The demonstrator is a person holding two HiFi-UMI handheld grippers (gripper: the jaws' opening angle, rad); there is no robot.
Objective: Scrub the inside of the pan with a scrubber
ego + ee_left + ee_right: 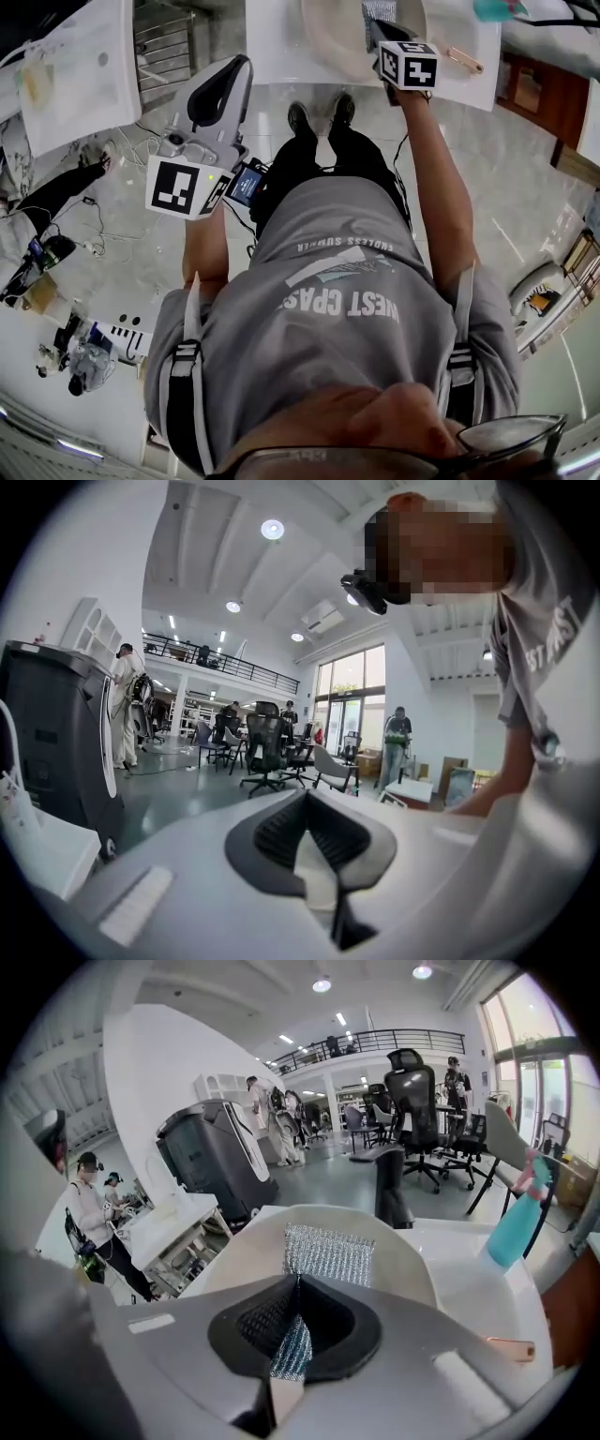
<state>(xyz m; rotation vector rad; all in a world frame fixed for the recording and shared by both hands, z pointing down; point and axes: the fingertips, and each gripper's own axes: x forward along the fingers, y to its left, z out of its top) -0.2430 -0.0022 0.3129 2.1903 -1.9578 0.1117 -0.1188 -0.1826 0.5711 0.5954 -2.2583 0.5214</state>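
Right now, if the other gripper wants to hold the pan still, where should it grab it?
Probably the black handle. It sticks out long and narrow from the pan's far rim, pointing away from the person, so jaws should fit across it. Come from the left, since the right gripper is over the pan, holding the mesh scrubber.

Ahead of the left gripper point(317, 808), black chairs point(265, 747) stand on a glossy grey floor point(187, 794), with tall bright windows point(354, 691) beyond them. A railed balcony point(220, 663) runs up left. Round lamps point(272, 529) shine in the white ceiling point(216, 555) above.
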